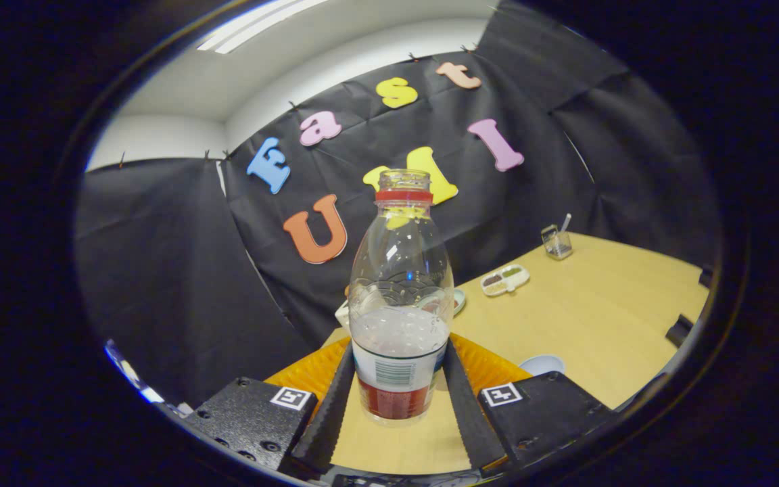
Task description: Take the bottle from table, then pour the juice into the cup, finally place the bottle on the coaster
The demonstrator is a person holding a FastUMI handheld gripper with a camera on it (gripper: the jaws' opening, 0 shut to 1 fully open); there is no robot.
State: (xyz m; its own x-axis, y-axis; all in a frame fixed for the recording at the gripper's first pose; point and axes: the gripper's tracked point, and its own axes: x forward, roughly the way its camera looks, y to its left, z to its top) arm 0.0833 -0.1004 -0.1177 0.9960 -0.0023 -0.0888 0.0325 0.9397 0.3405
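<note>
Uncapped clear bottle (pixel 399 304) upright (red juice low) on orange coaster (pixel 484 362).

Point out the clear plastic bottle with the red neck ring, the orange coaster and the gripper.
Clear plastic bottle (pixel 399 297): gripper view, mid body.
Orange coaster (pixel 315 370): gripper view, ribbed surface beside the bottle.
Gripper (pixel 397 399): gripper view, between fingertips, shut on bottle.

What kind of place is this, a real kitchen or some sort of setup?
Most likely a staged recording booth, not a kitchen. Black cloth hangs as the wall behind a wooden table, and household props sit on it: an uncapped bottle held between the gripper fingers and a small divided dish.
</note>
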